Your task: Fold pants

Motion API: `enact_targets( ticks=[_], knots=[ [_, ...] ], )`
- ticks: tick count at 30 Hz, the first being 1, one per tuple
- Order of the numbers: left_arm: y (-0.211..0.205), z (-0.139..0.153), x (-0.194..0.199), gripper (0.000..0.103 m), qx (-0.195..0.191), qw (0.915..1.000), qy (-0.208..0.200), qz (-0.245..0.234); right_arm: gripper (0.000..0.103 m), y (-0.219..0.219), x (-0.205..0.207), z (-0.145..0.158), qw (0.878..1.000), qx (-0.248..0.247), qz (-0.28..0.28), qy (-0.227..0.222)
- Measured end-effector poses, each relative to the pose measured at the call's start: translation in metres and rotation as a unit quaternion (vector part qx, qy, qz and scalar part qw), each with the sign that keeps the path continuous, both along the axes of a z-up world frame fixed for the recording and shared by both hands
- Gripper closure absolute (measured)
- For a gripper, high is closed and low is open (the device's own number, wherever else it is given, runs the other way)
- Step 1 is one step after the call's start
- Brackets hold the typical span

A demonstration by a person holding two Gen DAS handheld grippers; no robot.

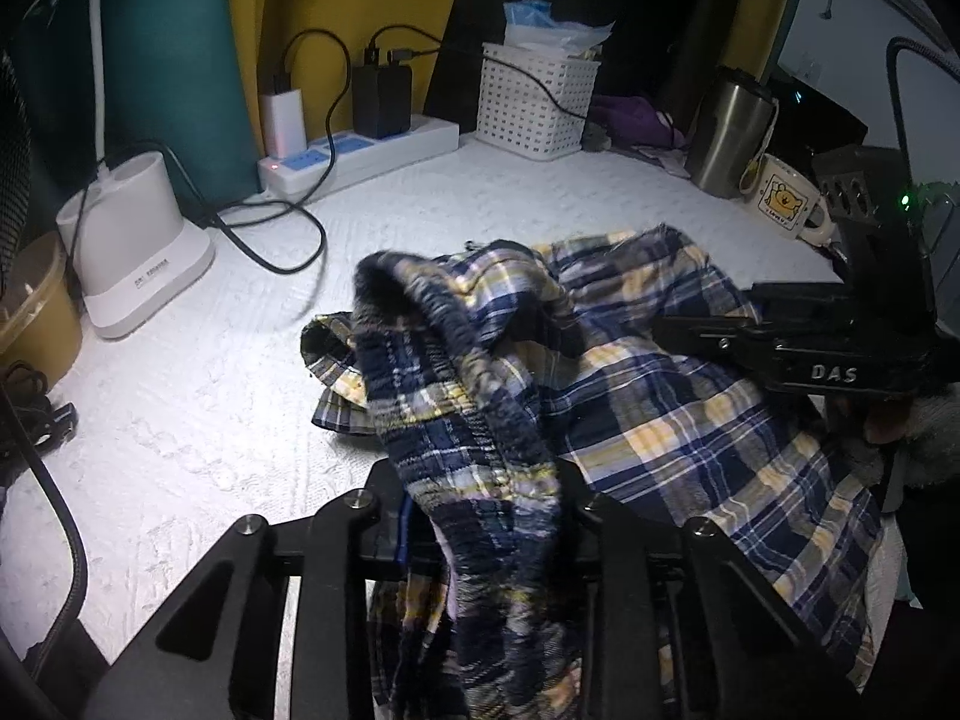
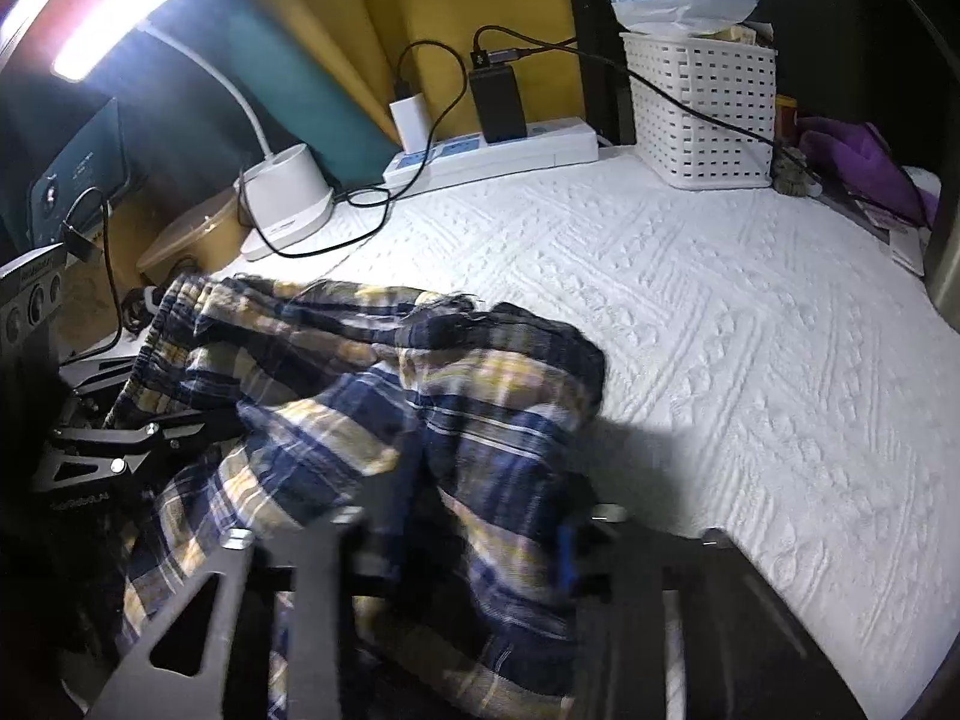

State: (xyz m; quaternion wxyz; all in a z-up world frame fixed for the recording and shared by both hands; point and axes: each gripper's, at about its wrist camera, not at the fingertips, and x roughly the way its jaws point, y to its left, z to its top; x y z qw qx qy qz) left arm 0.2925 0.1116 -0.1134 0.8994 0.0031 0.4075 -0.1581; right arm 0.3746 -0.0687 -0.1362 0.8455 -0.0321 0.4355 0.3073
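1. Plaid pants [image 1: 630,372] lie bunched on the white quilted cover [image 1: 198,420], piled at approx. 6 o'clock in both wrist views.
2. Left gripper [image 1: 480,516]: jaws clenched on the pants' waistband [image 1: 456,372], fabric draped betw. the fingers.
3. Right gripper [image 2: 468,534]: jaws grasping a blurred fold of pants.
4. Lamp base [image 1: 135,240] at 9 o'clock, power strip [image 1: 360,150] at 11, basket [image 1: 534,102] at 12, mug [image 1: 786,198] at 2.

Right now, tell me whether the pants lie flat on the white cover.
No: the plaid pants sit bunched in a heap on the white cover.
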Motion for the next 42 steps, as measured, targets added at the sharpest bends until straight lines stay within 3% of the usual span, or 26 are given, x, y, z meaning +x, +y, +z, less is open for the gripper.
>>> enact_targets(
  ticks=[3, 12, 25, 42],
  knots=[
    [-0.003, 0.01, -0.008, 0.078, 0.0, 0.9999, -0.017, 0.001, 0.084, 0.002, -0.01, 0.01, 1.0, 0.0, -0.001, -0.012],
    [-0.008, 0.05, -0.045, 0.078, -0.002, 0.9968, -0.08, 0.008, 0.085, -0.004, -0.05, 0.059, 0.997, 0.011, 0.0, -0.071],
    [-0.008, 0.104, -0.113, 0.078, -0.006, 0.9847, -0.172, 0.028, 0.085, -0.014, -0.115, 0.126, 0.988, 0.031, 0.001, -0.153],
    [-0.002, 0.137, -0.182, 0.078, 0.003, 0.9691, -0.244, 0.033, 0.085, -0.017, -0.201, 0.183, 0.971, 0.05, 0.013, -0.232]
  ],
)
